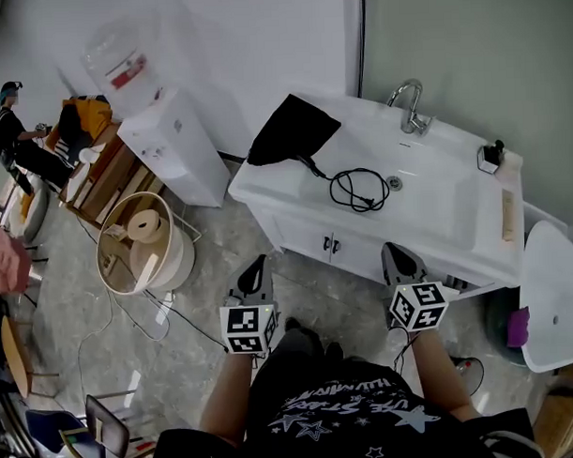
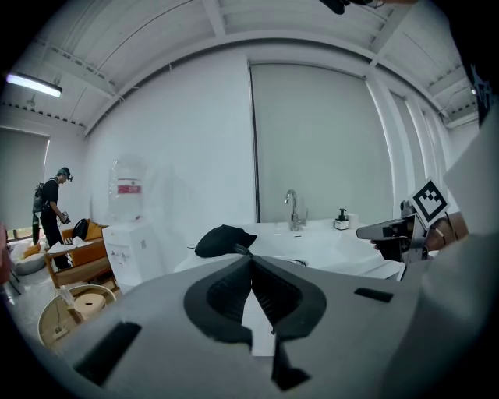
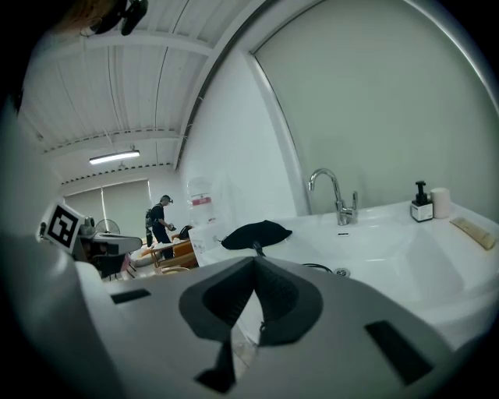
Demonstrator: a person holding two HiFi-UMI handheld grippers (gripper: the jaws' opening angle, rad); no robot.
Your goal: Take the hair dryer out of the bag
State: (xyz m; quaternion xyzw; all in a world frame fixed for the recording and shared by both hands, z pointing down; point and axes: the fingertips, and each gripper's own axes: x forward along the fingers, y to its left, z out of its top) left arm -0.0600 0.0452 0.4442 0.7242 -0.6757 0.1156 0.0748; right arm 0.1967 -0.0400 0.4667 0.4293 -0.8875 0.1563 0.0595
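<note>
Resting on sink, bag (cord clearest overhead)

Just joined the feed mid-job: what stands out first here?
The black bag lies on the left end of the white sink, and a black cord runs from it and coils in the basin. The left gripper and right gripper are shut and empty, short of the sink.

**White washbasin unit: what lies on it**

White washbasin unit with cabinet doors stands on a grey stone floor. Black bag lies on the unit's left rear corner, partly over the edge. Black cord runs out of the bag and coils in the basin, beside the drain. Chrome tap at rear rim. Dark pump bottle on right ledge; a pale flat strip nearer the front, kind unclear.
</note>
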